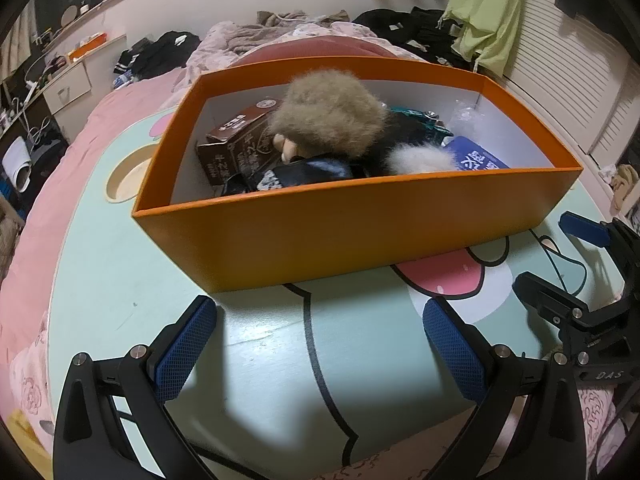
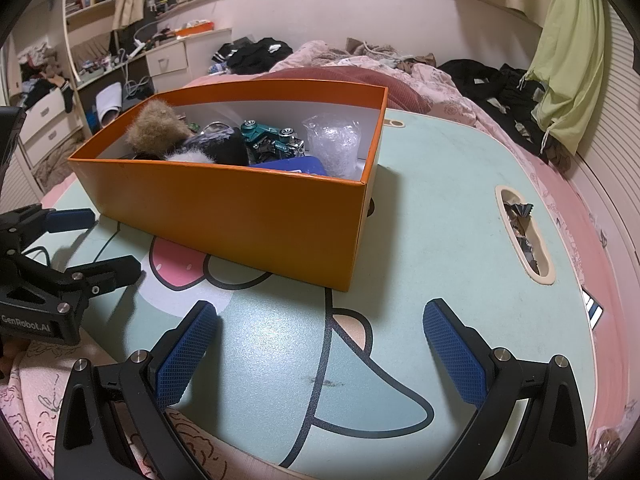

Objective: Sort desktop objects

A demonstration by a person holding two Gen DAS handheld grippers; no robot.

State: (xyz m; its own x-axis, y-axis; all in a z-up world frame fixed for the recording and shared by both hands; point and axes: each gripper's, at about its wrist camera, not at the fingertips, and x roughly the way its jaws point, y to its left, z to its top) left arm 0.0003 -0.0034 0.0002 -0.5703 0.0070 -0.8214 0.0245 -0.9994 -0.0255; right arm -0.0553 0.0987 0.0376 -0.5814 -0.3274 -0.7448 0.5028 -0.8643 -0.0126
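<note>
Both grippers, left (image 1: 320, 344) and right (image 2: 320, 344), gape empty before the filled box (image 1: 360, 232); sorting looks done, next probably retreat.

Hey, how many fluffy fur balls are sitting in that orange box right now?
2. A tan fur ball sits on top, near the brown carton; a white fur ball lies lower against the orange box front wall. More may be buried underneath.
</note>
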